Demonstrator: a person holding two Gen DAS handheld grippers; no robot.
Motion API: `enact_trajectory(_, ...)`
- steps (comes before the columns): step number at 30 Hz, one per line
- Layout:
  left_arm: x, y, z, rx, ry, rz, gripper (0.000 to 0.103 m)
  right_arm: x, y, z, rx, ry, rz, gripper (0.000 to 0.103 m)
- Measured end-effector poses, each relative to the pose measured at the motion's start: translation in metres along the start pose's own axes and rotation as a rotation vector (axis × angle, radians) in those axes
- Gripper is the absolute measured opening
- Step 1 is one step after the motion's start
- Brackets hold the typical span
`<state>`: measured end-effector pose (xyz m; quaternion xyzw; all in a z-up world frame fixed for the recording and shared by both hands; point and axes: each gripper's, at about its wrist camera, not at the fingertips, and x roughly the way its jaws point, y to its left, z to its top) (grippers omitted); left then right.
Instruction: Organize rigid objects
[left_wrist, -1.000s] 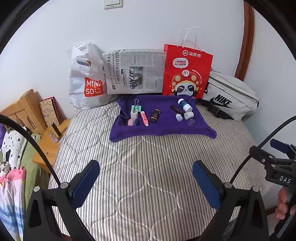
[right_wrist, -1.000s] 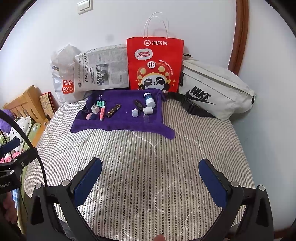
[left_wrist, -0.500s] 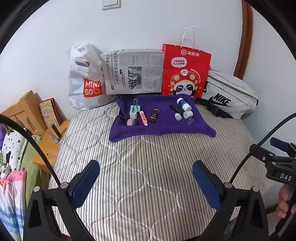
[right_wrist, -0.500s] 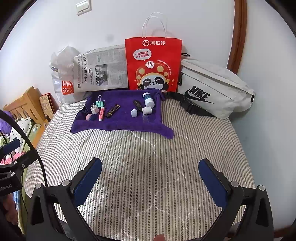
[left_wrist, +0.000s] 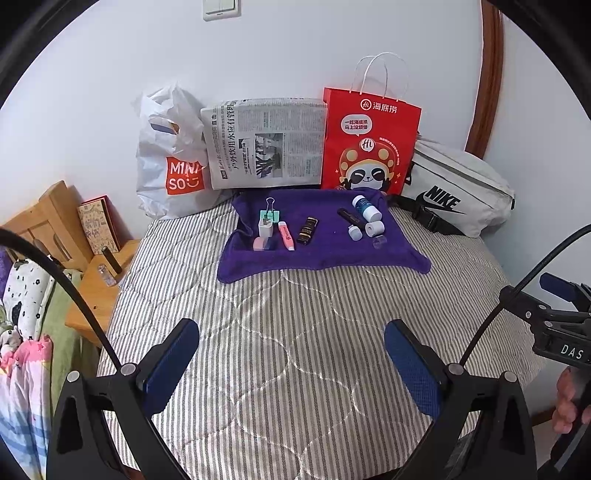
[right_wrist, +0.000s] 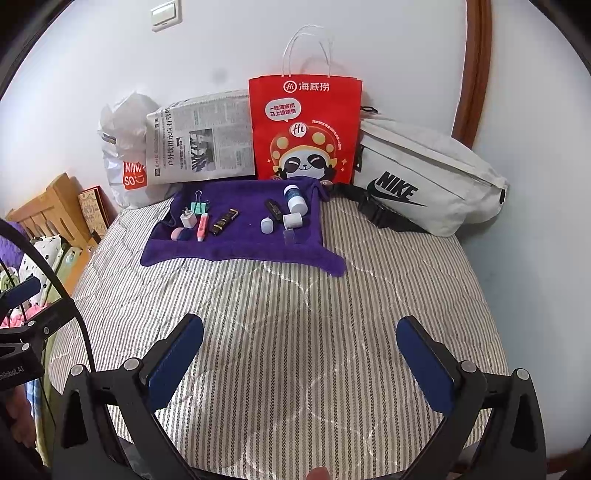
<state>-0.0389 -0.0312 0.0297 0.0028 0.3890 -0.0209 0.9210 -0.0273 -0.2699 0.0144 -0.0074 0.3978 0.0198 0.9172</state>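
A purple cloth (left_wrist: 325, 254) (right_wrist: 243, 247) lies at the far side of the striped bed. On it are a green binder clip (left_wrist: 270, 213), a white charger plug (left_wrist: 266, 227), a pink highlighter (left_wrist: 287, 236), a black and gold lighter (left_wrist: 307, 229), a white and blue bottle (left_wrist: 365, 208), a dark tube (left_wrist: 349, 218) and small white caps (left_wrist: 374, 228). My left gripper (left_wrist: 291, 360) and right gripper (right_wrist: 299, 363) are both open and empty, low over the near bedding, well short of the cloth.
A white Miniso bag (left_wrist: 170, 158), a folded newspaper (left_wrist: 264, 144), a red panda paper bag (left_wrist: 367, 144) and a white Nike waist bag (left_wrist: 458, 192) line the wall. A wooden nightstand (left_wrist: 99, 280) stands left of the bed.
Both views have shifted slightly; the cloth and bags sit a little lower and nearer in frame. Nothing has been grasped.
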Motion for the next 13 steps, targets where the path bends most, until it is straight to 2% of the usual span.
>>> enact_trajectory(13,0.0008,0.0042,0.0010,-0.004,-0.004,0.007,0.101,-0.0008,-0.0041,-0.0007,0.005,0.002,0.001,0.103)
